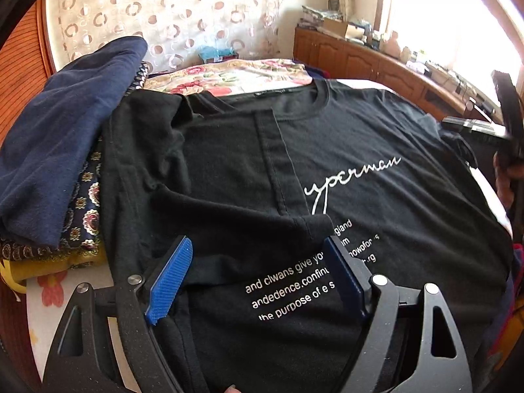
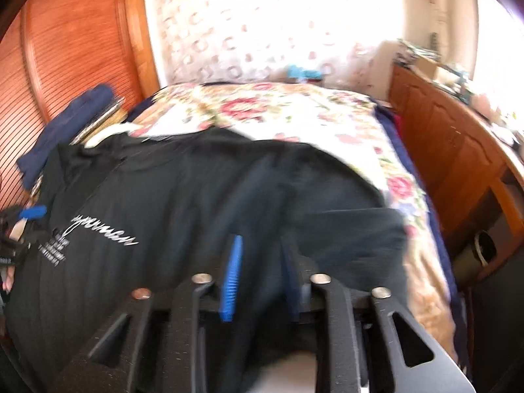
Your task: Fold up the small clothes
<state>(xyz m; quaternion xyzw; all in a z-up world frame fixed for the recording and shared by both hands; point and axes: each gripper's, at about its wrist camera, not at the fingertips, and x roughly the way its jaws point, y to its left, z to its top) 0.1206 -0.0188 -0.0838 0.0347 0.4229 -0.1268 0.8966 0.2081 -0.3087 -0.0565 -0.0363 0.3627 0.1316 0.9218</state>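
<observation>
A black T-shirt point(image 1: 360, 150) with white lettering lies face up on the flowered bed; its left side and sleeve are folded in over the chest. My left gripper point(image 1: 258, 255) hovers over the folded part near the hem, jaws wide apart with nothing between the blue pads. In the blurred right wrist view the same shirt point(image 2: 196, 196) spreads below my right gripper point(image 2: 262, 245), whose blue pads stand apart over the shirt's right side; no cloth is pinched. The right gripper also shows at the far right of the left wrist view point(image 1: 475, 127).
A pile of folded clothes, navy cloth point(image 1: 65, 137) on top, lies left of the shirt. A wooden cabinet point(image 1: 360, 55) with clutter runs along the right, under a bright window. The flowered bedspread point(image 2: 294, 114) stretches beyond the shirt. A slatted wooden door point(image 2: 65, 49) stands at left.
</observation>
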